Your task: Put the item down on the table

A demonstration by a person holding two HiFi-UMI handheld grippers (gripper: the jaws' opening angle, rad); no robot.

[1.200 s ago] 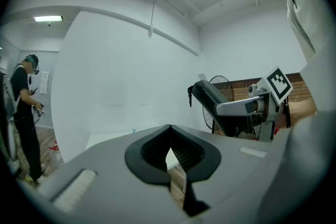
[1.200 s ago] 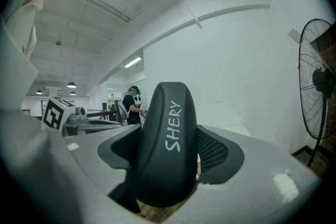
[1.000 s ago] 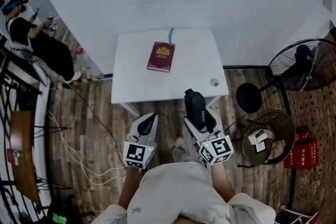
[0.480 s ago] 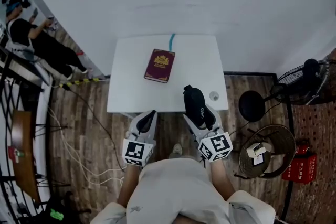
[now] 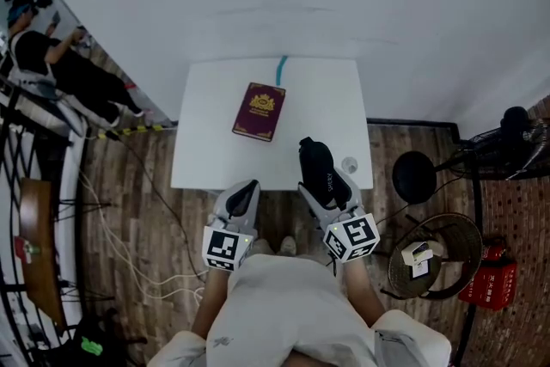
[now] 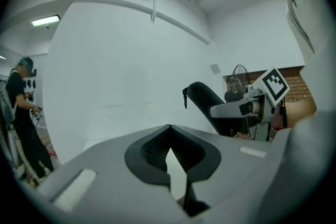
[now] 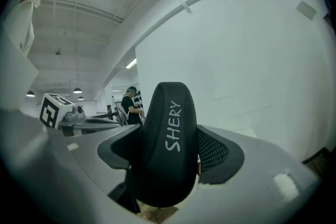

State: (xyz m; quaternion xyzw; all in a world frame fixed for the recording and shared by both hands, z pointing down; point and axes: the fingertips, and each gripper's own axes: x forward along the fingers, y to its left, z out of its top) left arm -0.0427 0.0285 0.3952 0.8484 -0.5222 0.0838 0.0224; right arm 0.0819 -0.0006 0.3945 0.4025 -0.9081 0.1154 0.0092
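Observation:
My right gripper (image 5: 325, 187) is shut on a black oblong case (image 5: 317, 167) printed SHERY, which sticks out past the fingertips over the front edge of the white table (image 5: 320, 99). In the right gripper view the case (image 7: 169, 144) fills the space between the jaws. The left gripper view shows the case (image 6: 206, 105) with a small zip pull hanging from its end. My left gripper (image 5: 241, 198) hangs just before the table's front edge, shut and empty (image 6: 169, 134). A dark red book (image 5: 259, 111) lies on the table.
A teal strip (image 5: 281, 70) lies at the table's far edge and a small round object (image 5: 348, 164) near its front right corner. To the right stand a fan (image 5: 514, 142), a round black base (image 5: 414, 176) and a wire basket (image 5: 430, 252). A person (image 5: 39, 56) is at far left.
The table has come closer to both grippers, so the case now reaches over its front edge. The grip on the case is unchanged and the left gripper stays shut.

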